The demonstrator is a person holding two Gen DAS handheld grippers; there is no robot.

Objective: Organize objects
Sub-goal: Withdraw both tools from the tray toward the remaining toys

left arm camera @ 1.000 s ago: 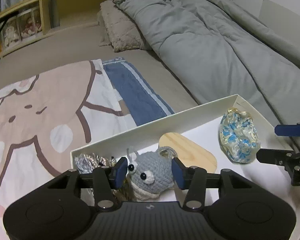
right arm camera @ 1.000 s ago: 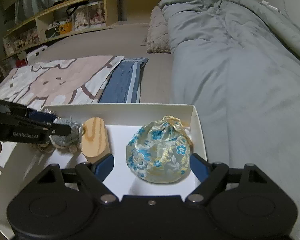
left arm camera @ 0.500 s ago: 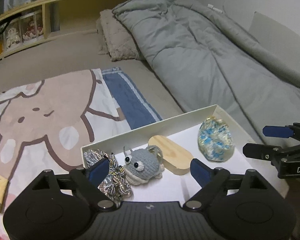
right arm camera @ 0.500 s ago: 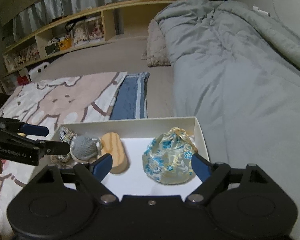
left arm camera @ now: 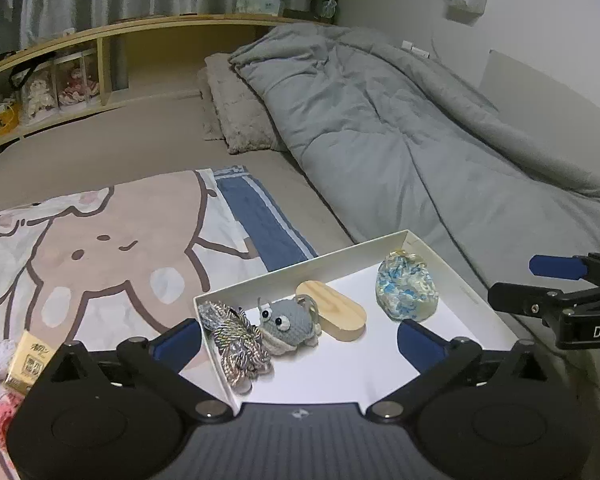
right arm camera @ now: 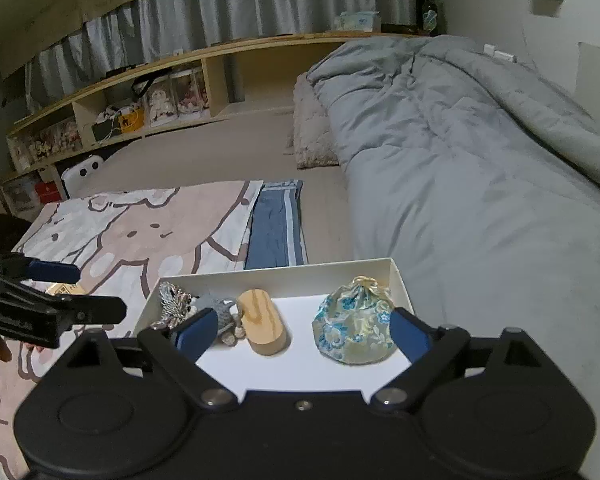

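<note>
Both grippers, left gripper (left arm camera: pixel 298 340) and right gripper (right arm camera: pixel 302 330), have lifted away, jaws just opening, empty. Grey crocheted toy (left arm camera: pixel 288 322) and blue floral brocade pouch (right arm camera: pixel 354 328) sit lower-centre in the shallow white cardboard box (left arm camera: pixel 300 270); a careless return could knock them out.

White capitals "DAS", cut off by the frame edge, on the black body of the right hand-held gripper (left arm camera: pixel 556 284), seen from the left wrist view.

White lettering on the black body of the left hand-held gripper (right arm camera: pixel 76 290), right wrist view; blurred, seems to begin "Gen", rest not legible.

Small yellow box (left arm camera: pixel 30 360) beside the cartoon blanket, left wrist view: dark printed characters on its face, too small to read.

Tissue pack (right arm camera: pixel 358 21) on the wooden shelf: printing present, unreadable.
</note>
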